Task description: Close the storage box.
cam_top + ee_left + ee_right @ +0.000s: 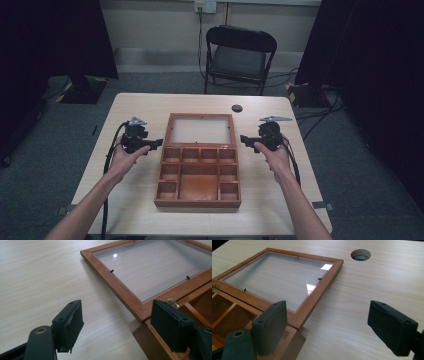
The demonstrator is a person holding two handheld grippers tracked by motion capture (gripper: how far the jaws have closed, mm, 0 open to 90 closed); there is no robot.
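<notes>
My left gripper sits just left of the box, jaws spread wide w/ nothing between; pts toward the box's hinge corner. In the left gripper view the pads straddle bare table on one side and the box edge on the other, not touching either. My left hand wraps it from behind, cable trailing down my forearm.

Box is mid-table, open flat: lid swung back toward the far edge, tray toward me. Reddish-brown wood, square corners, smooth finish. Lid = wood frame around a clear pane, glossy, catching light spots; small black clips on the pane's edge. Small metal hinge at the join. Tray split into small square cells along the back and sides, one larger cell in the middle; all look empty.

My right gripper mirrors it just right of the box, jaws also wide apart, holding nothing. Right hand behind it.

Table is pale wood-grain laminate, rounded corners, round cable hole near the far edge, right of the lid. Behind: black folding chair, grey carpet, dark curtains both sides, wall outlet w/ cord, cables on the floor at right.
</notes>
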